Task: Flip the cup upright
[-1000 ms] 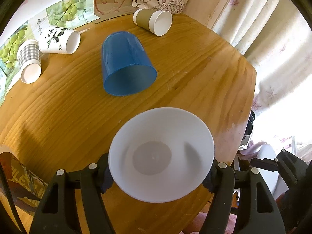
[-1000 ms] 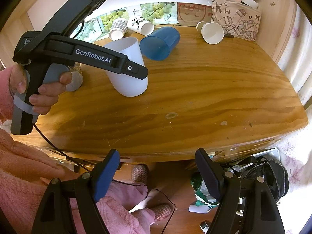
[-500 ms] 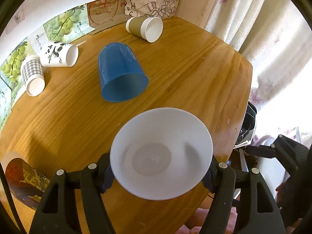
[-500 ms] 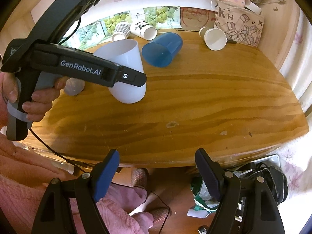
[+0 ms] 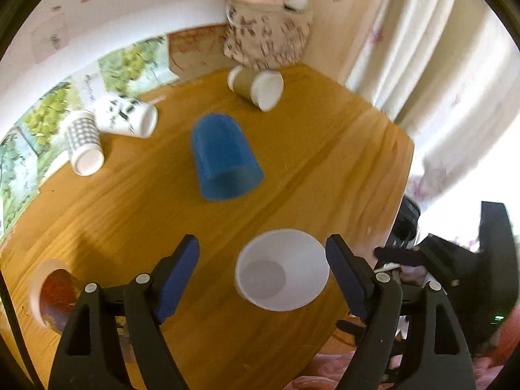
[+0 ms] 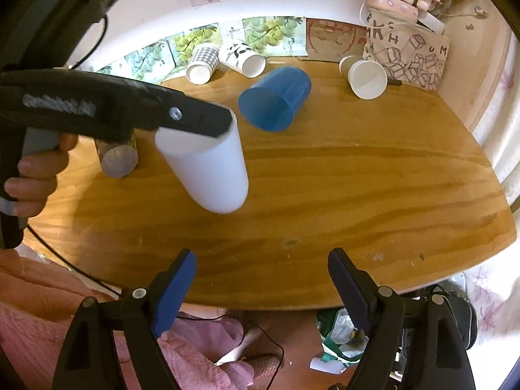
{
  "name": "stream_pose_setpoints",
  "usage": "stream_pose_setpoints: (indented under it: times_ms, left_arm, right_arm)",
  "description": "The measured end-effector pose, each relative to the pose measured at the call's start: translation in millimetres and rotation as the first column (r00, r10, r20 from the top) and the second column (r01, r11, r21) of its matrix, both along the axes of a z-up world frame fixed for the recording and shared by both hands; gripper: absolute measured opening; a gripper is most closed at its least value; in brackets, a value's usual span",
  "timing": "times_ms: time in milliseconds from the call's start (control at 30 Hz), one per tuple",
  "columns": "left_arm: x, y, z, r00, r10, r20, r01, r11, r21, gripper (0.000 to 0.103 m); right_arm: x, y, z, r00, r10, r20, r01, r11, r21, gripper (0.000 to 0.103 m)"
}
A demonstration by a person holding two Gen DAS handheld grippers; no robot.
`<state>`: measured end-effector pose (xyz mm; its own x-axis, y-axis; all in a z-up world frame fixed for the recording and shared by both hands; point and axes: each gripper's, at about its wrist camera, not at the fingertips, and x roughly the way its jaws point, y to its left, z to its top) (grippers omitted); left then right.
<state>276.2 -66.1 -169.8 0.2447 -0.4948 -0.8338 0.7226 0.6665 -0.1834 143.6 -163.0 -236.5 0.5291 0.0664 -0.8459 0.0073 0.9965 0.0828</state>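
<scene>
A white plastic cup (image 5: pixel 281 274) stands mouth up on the wooden table (image 5: pixel 130 214); it also shows in the right wrist view (image 6: pixel 208 172). My left gripper (image 5: pixel 261 271) is open, its blue pads apart and clear of the cup's rim, held above it. In the right wrist view the left gripper's black body (image 6: pixel 107 110) hangs over the cup's rim. My right gripper (image 6: pixel 260 287) is open and empty at the table's near edge.
A blue cup (image 5: pixel 224 159) lies on its side mid-table. A brown paper cup (image 5: pixel 256 86), a panda cup (image 5: pixel 126 117) and a checked cup (image 5: pixel 83 143) lie near the back wall. A dark cup (image 5: pixel 52 295) lies at left. A printed bag (image 6: pixel 406 52) stands at the back right.
My left gripper has opened and let go of the white cup, then pulled back up from it. The cup now stands on the table. The right gripper has barely moved.
</scene>
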Motion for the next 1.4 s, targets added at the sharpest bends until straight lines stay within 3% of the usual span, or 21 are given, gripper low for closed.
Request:
stream_pose_setpoints:
  times_ms: [133, 300, 433, 533, 700, 900, 1167, 1400]
  left_arm:
    - [5.8, 20.4, 19.3, 0.998, 0.069, 0.005, -0.069, 0.996, -0.062, 0.083]
    - [13.0, 44.0, 32.1, 0.989, 0.146, 0.010, -0.144, 0.983, -0.111, 0.083]
    - [17.1, 58.6, 39.4, 0.977, 0.211, 0.022, -0.207, 0.971, -0.121, 0.083]
    - [17.8, 67.7, 43.0, 0.965, 0.260, 0.015, -0.256, 0.957, -0.133, 0.083]
    - [13.1, 70.6, 42.9, 0.947, 0.321, 0.006, -0.317, 0.940, -0.124, 0.083]
    - [-7.1, 66.5, 47.6, 0.904, 0.427, -0.020, -0.426, 0.894, -0.139, 0.083]
    - [-52.5, 59.9, 52.6, 0.842, 0.538, -0.048, -0.538, 0.830, -0.147, 0.083]
    - [-102.6, 62.4, 69.6, 0.786, 0.618, -0.018, -0.613, 0.774, -0.155, 0.083]
  right_arm:
    - [11.0, 2.0, 3.5, 1.000, -0.017, 0.019, 0.017, 1.000, 0.013, 0.090]
    - [21.7, 5.4, 12.0, 0.999, -0.031, 0.038, 0.030, 0.999, 0.028, 0.090]
    - [27.0, 15.1, 31.9, 0.996, 0.000, 0.090, -0.001, 1.000, 0.015, 0.091]
    - [30.7, 19.8, 46.5, 0.991, 0.021, 0.136, -0.022, 1.000, 0.009, 0.103]
    - [36.9, 19.0, 61.0, 0.985, 0.026, 0.168, -0.027, 1.000, 0.007, 0.103]
    - [34.5, 16.0, 69.7, 0.989, 0.027, 0.144, -0.019, 0.998, -0.053, 0.103]
    - [2.6, 8.5, 77.8, 0.987, 0.080, 0.142, -0.081, 0.997, 0.002, 0.103]
    - [-32.3, -24.6, 91.7, 0.992, -0.003, 0.130, -0.005, 0.998, 0.056, 0.103]
